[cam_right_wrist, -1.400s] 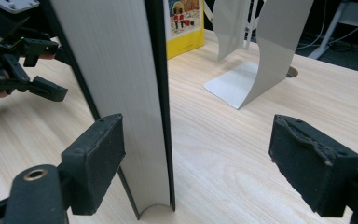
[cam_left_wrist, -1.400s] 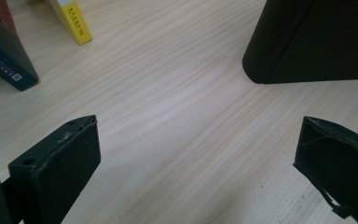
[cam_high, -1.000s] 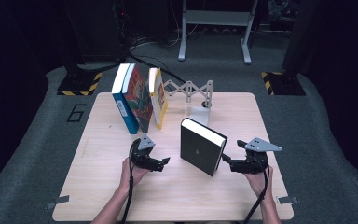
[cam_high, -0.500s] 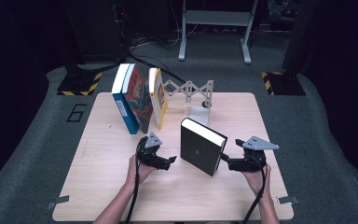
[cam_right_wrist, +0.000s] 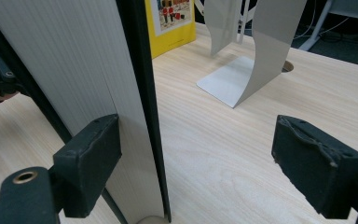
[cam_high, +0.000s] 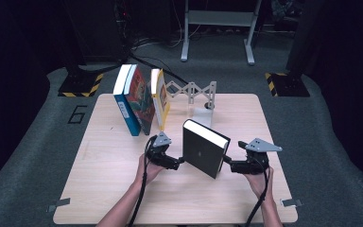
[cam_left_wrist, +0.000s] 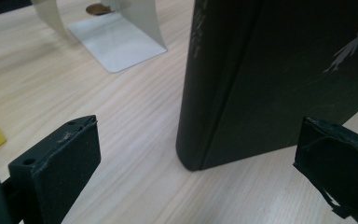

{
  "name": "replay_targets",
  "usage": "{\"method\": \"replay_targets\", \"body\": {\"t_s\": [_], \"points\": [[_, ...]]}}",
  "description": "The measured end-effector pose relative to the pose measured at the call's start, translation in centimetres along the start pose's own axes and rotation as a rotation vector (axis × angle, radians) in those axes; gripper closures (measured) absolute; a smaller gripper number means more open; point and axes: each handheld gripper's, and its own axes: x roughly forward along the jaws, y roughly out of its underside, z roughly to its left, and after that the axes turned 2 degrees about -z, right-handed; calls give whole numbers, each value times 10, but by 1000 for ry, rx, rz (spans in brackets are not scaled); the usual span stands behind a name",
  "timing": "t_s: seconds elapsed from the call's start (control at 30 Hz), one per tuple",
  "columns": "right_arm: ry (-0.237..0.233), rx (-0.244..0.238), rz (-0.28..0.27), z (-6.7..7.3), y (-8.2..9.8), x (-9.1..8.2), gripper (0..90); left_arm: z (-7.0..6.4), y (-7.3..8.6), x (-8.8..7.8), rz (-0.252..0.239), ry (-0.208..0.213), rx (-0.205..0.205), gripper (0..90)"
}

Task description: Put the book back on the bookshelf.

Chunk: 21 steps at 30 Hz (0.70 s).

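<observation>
The black book (cam_high: 204, 152) is stood upright on the table (cam_high: 99, 189), near the middle of its front half, just in front of the white bookend (cam_high: 202, 115) and to the right of the row of three books (cam_high: 142, 100) that leans near the back left.

A topple is judged the main risk: the black book is balanced on its lower edge and is clamped by neither claw, so an uneven push from one side could tip it flat or swing it round. It could also be knocked into the bookend behind it if it is pushed too far.

Its long axis is held vertical. The page edges (cam_right_wrist: 70, 70) are turned toward the right gripper (cam_high: 231, 165), the spine (cam_left_wrist: 205, 84) toward the left gripper (cam_high: 178, 162), and the front cover is faced toward the person.

The left gripper is held open just left of the black book, with the spine's lower corner between its jaws but touched by neither pad. The right gripper is also open just to the book's right: one pad is seen against the page edges or very close to them, while the other stands well clear over bare table.
</observation>
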Motion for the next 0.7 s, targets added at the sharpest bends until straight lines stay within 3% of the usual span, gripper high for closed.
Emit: {"method": "replay_targets", "body": {"t_s": [0.33, 0.7], "points": [[-9, -1, 3, 1, -1, 5, 146, -2, 1, 12, -2, 31, -8, 9], [-8, -39, 55, 10, -2, 21, 175, -12, -3, 16, 2, 95, 46, 51]]}}
